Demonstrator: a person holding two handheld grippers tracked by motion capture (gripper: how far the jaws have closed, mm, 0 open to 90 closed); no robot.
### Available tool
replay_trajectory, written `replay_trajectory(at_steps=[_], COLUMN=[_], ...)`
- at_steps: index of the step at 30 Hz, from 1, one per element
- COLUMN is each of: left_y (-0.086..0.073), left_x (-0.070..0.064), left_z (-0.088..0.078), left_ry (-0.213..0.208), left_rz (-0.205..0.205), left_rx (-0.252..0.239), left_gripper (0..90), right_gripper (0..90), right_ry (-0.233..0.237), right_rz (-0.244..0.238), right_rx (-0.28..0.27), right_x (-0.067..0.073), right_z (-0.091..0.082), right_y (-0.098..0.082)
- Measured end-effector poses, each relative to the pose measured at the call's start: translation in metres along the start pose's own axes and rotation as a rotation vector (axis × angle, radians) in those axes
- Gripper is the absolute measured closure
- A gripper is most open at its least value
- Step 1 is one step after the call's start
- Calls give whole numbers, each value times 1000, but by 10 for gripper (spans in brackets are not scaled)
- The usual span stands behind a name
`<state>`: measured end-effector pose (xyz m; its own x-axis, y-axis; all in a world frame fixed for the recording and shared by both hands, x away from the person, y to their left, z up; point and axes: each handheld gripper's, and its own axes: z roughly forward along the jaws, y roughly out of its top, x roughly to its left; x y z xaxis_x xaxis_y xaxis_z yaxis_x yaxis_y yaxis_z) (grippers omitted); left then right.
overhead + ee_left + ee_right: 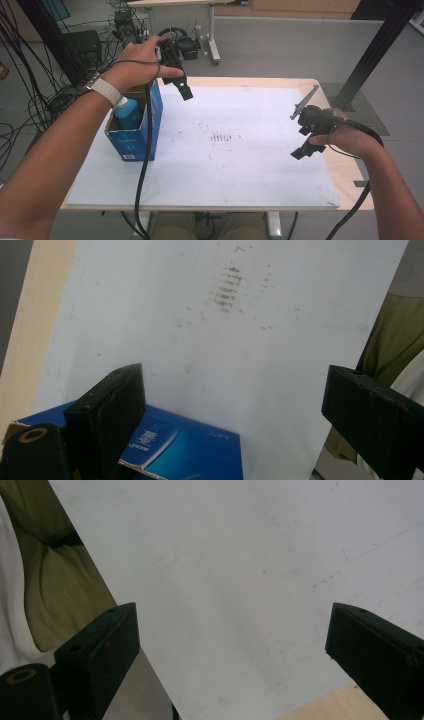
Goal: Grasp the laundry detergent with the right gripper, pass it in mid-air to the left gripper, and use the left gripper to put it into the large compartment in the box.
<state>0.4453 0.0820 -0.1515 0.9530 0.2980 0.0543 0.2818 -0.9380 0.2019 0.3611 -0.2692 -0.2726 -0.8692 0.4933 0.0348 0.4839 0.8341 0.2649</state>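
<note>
The left hand-held gripper (181, 82) hangs open and empty above the far rim of the blue box (134, 137), which sits at the table's (345, 175) 9 o'clock edge on the white sheet (240, 170). A blue bottle (127, 114) stands upright in the box, long axis vertical, at about 7 o'clock from the jaws and below them. The right hand-held gripper (302, 140), also open and empty, hovers at the 3 o'clock side, well apart, so the left one is much nearer and would likely reach down for the bottle.
</note>
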Motion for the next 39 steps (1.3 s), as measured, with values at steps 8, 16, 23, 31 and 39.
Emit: replay_trajectory(at_steps=[8,16,23,31,39], left_y=[1,1,2,1,-1], left_x=[-5,-8,-9,-13,-15], left_z=[12,18,25,29,31], left_ry=[-23,-35,-44,-46,-42], left_rz=[52,82,98,97,87], left_rx=[15,14,12,8,14], left_gripper=[99,100,100,102,102], right_gripper=[71,71,71,71,71], right_ry=[5,9,9,8,-1], right_rz=[4,11,10,12,12], right_rx=[4,6,7,3,-3], right_x=[0,-1,-2,-1,2], right_z=[2,4,5,4,2], right_y=[-1,-2,-1,-3,-4])
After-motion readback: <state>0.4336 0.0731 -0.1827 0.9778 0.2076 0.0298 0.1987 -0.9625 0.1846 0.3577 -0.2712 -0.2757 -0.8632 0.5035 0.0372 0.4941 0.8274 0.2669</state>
